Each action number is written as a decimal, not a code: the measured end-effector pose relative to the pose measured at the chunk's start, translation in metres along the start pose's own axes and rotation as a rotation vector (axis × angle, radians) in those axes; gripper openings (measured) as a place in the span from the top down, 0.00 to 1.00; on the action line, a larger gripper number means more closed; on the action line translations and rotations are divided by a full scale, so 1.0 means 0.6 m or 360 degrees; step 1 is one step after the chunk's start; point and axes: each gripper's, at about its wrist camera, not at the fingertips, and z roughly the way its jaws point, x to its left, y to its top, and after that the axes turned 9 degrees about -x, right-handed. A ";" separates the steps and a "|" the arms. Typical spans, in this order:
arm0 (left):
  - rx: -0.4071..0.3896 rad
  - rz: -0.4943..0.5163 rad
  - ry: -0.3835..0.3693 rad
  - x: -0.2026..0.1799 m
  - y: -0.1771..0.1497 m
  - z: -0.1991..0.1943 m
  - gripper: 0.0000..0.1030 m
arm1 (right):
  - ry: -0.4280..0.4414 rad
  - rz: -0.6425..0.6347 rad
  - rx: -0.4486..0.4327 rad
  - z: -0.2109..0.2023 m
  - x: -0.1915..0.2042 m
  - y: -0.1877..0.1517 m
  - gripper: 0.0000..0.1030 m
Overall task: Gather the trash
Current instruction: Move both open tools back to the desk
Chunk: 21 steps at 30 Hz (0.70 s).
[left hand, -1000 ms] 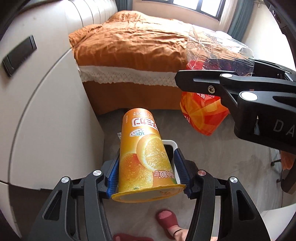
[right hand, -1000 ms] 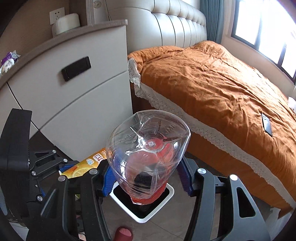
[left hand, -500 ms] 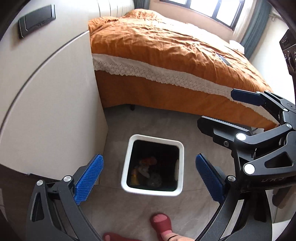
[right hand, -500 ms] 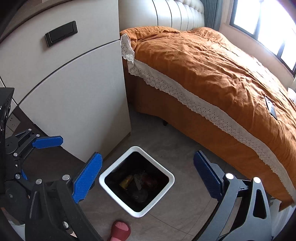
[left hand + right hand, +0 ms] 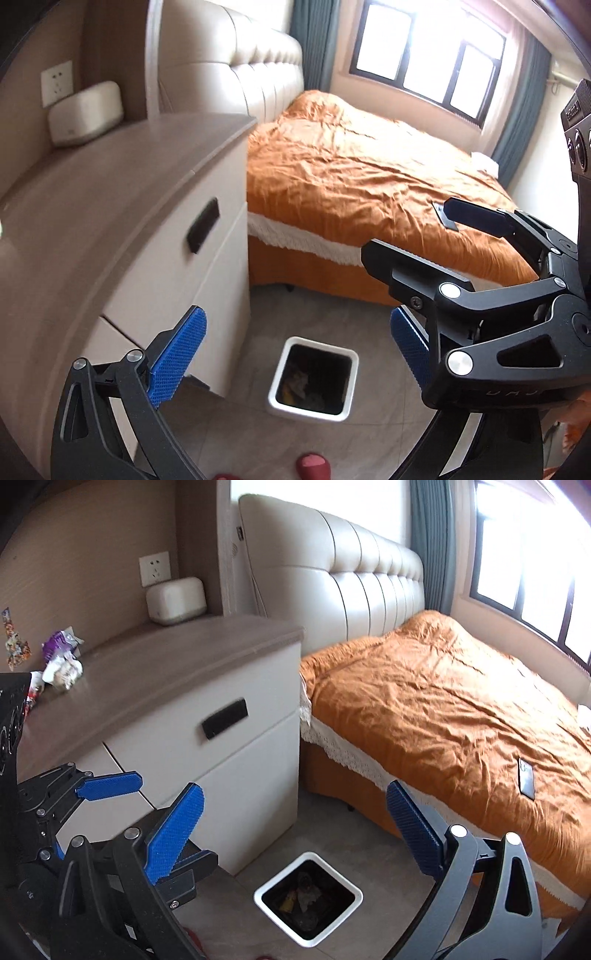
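Both grippers mine, both empty. Left gripper (image 5: 295, 354): fingers (image 5: 177, 354) spread as wide as they go, nothing between them, aimed down over the bin (image 5: 313, 373). Right gripper (image 5: 291, 834): fingers (image 5: 173, 834) equally wide, nothing held, the bin showing in the gap below; the right gripper also shows beside the left one in the left view, the two near each other but apart. Bin: white rim, dark inside, standing on the floor in the corner between the cabinet (image 5: 221, 738) and the bed (image 5: 443, 709), close to the cabinet's side so that things lifted off the top have a short way to fall, I judge. Inside it I see scraps, yellow and grey, too small to name. Remaining trash (image 5: 61, 661): crumpled wrappers, purple and white, lying on the tabletop (image 5: 166, 664) toward its left end by the wall, with a colourful packet (image 5: 14, 638) further left; only the right view shows them. White box (image 5: 175, 600) at the back of the tabletop under the socket (image 5: 155, 568), not trash by my reading. Phone (image 5: 526, 777) lying flat on the bed, well apart from everything. Open room: the tabletop between the wrappers and its front edge is bare, so I can come in from the front; the wall stands close behind the wrappers, which leaves little room for reaching past them. A red slipper (image 5: 314, 467) sits at the lower edge, near the bin.
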 end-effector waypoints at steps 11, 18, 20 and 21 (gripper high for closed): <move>-0.0246 -0.0119 0.0419 0.142 0.084 -0.186 0.05 | 0.0304 -0.0109 -0.0267 -0.032 0.148 0.138 0.04; -0.0307 -0.0168 0.0626 0.232 0.089 -0.255 0.05 | 0.0505 -0.0192 -0.0331 -0.016 0.264 0.187 0.04; -0.0304 -0.0190 0.0680 0.258 0.080 -0.270 0.05 | 0.0552 -0.0214 -0.0332 -0.008 0.297 0.197 0.04; -0.0305 -0.0199 0.0699 0.267 0.075 -0.272 0.05 | 0.0570 -0.0222 -0.0334 -0.003 0.312 0.201 0.04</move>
